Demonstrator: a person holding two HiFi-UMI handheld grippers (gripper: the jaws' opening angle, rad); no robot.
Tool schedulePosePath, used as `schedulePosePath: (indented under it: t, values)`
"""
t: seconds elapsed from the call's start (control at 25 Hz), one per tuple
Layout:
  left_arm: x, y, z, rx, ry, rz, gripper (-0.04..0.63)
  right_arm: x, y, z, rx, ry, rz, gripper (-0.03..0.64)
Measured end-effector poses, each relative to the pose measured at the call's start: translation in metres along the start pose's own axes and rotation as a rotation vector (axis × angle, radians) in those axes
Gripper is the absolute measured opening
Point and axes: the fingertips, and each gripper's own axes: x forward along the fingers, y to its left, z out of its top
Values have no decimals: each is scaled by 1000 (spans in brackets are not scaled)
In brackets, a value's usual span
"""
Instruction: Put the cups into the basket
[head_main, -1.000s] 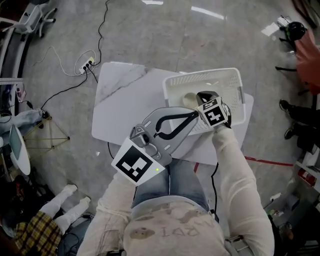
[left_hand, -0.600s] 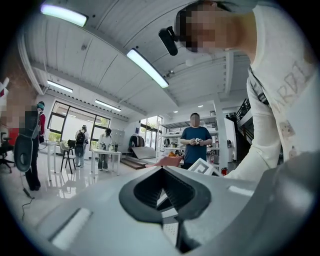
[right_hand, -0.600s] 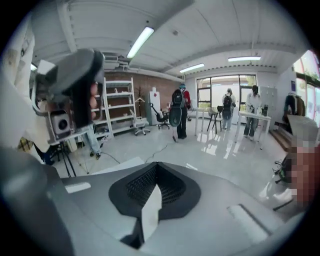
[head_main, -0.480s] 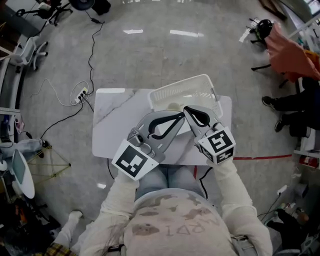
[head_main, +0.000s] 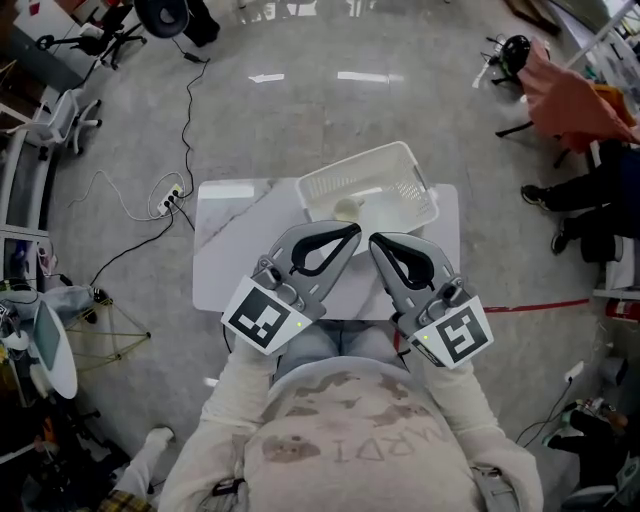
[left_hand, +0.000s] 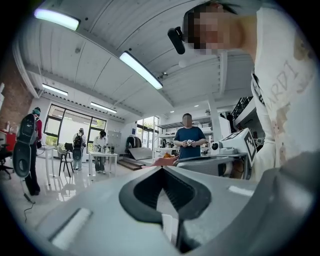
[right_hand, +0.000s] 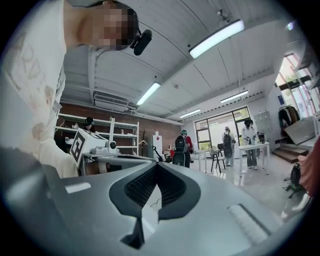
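A white slatted basket (head_main: 418, 192) stands at the far right of the white marble table (head_main: 235, 250). A pale cup (head_main: 347, 209) lies inside it by the near left wall; the rest of the inside is washed out. My left gripper (head_main: 350, 231) and right gripper (head_main: 376, 241) are both lifted off the table close to my body, side by side, with tips pointing toward the basket's near edge. Each is shut with nothing between its jaws. The left gripper (left_hand: 161, 169) and the right gripper (right_hand: 156, 164) look out at the room, not at the table.
A power strip with cables (head_main: 172, 199) lies on the floor left of the table. Someone's legs (head_main: 572, 212) are at the right, near red tape (head_main: 540, 305) on the floor. A person in blue (left_hand: 189, 142) and others stand far off in the room.
My right gripper has drawn back out of the basket toward my body and risen beside the left one. The left gripper has barely moved.
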Motion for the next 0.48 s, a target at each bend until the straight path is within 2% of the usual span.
schedulePosePath:
  t: [0.2,0.48]
  values:
    - [-3,-11,5,4,4,-1,0,-5,1,14,29,-44,-7,24]
    - [-6,-17,13,14,-9,5,0,-9,5,12,33,-37,8,25]
